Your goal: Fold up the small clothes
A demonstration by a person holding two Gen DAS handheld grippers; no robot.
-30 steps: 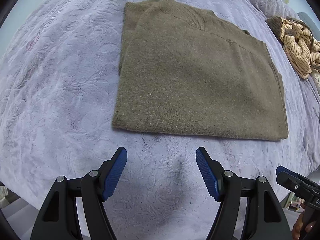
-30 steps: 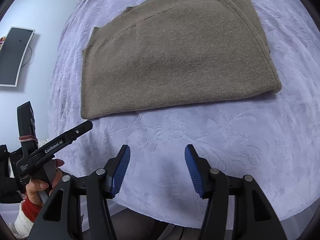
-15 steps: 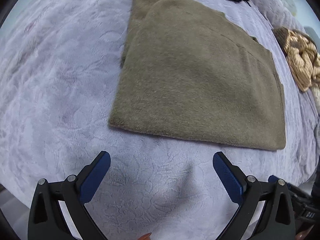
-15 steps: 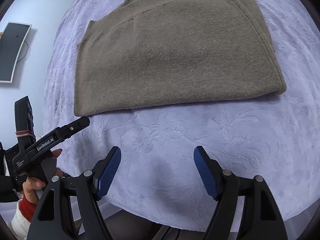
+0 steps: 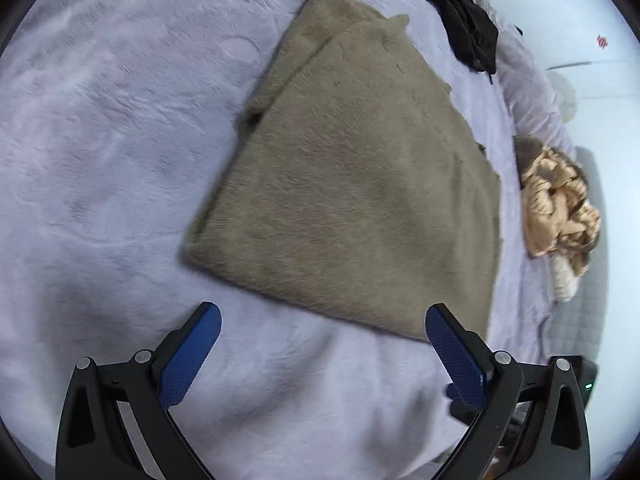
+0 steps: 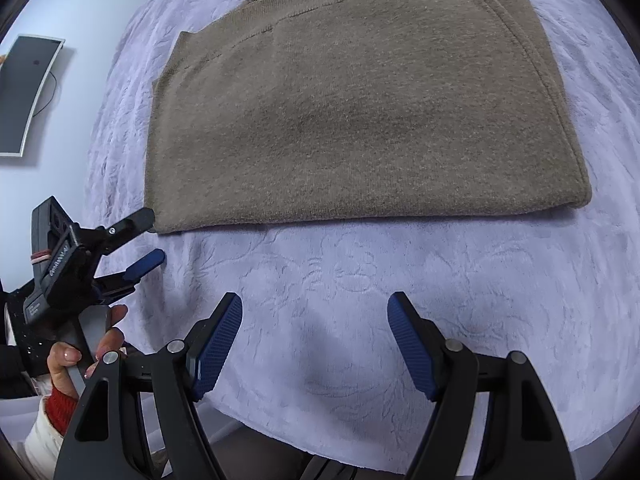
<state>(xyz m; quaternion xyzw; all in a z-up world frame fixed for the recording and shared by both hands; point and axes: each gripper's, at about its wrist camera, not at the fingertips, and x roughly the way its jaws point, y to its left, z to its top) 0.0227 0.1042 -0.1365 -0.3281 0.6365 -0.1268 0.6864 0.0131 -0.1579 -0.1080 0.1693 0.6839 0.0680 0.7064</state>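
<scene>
A taupe knitted sweater (image 5: pixel 360 184) lies folded flat on the lavender bedspread (image 5: pixel 100 160), collar at the far end. My left gripper (image 5: pixel 322 316) is open wide just short of the sweater's near edge, with nothing between its fingers. In the right wrist view the same left gripper (image 6: pixel 150 238) sits at the near left corner of the sweater (image 6: pixel 360 112), its upper finger right beside that corner. My right gripper (image 6: pixel 316 302) is open above bare bedspread (image 6: pixel 440 264), a short way in front of the sweater's long near edge.
A black garment (image 5: pixel 468 20) lies at the far end of the bed and a crumpled tan striped garment (image 5: pixel 560 208) at its right side. A person's hand (image 6: pixel 80 344) with a red cuff holds the left gripper. A dark screen (image 6: pixel 28 92) hangs on the wall.
The left gripper opened much wider, rolled and dropped toward the sweater's near corner. The right gripper opened a little wider and stayed in place. The sweater has not moved.
</scene>
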